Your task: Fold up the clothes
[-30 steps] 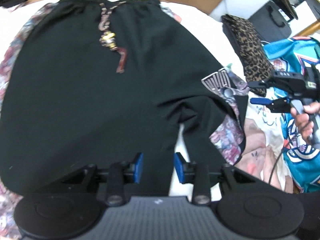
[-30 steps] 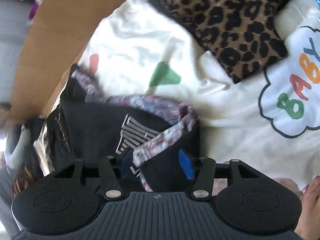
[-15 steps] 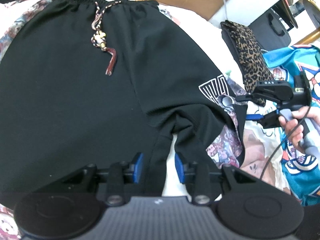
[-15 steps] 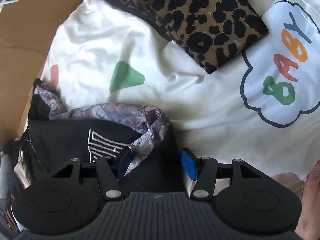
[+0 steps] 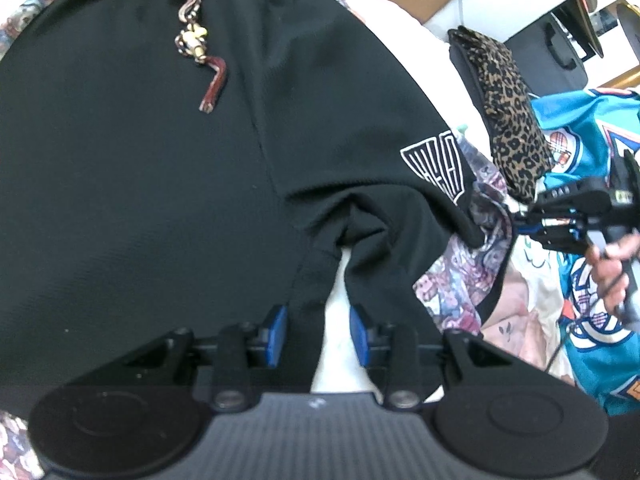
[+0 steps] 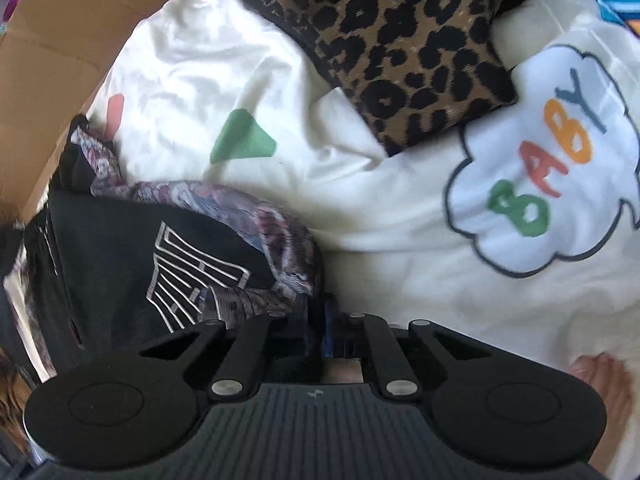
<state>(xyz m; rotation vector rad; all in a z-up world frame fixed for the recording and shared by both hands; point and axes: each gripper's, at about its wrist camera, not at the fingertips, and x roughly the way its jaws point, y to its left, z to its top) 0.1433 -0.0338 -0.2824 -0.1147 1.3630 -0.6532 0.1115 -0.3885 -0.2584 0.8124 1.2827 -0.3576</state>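
Note:
Black shorts (image 5: 160, 168) with a drawstring (image 5: 200, 52) and a white logo (image 5: 440, 164) lie spread flat, waistband at the far side. My left gripper (image 5: 318, 334) is open at the crotch, with the inner hem of the left leg between its blue pads, untouched. My right gripper (image 6: 316, 322) is shut on the patterned hem corner of the right leg (image 6: 280, 264), beside the logo (image 6: 192, 276). From the left wrist view, that gripper (image 5: 516, 216) is at the shorts' right edge, held by a hand (image 5: 612, 264).
A leopard-print folded item (image 6: 400, 48) lies on white bedding with a "BABY" cloud print (image 6: 544, 168). A teal jersey (image 5: 592, 320) lies to the right, cardboard (image 6: 52, 60) at the far side. A floral patterned cloth (image 5: 24, 28) is under the shorts.
My right gripper closed from open onto the hem corner of the right leg. The left gripper moved slightly closer over the shorts and stayed open.

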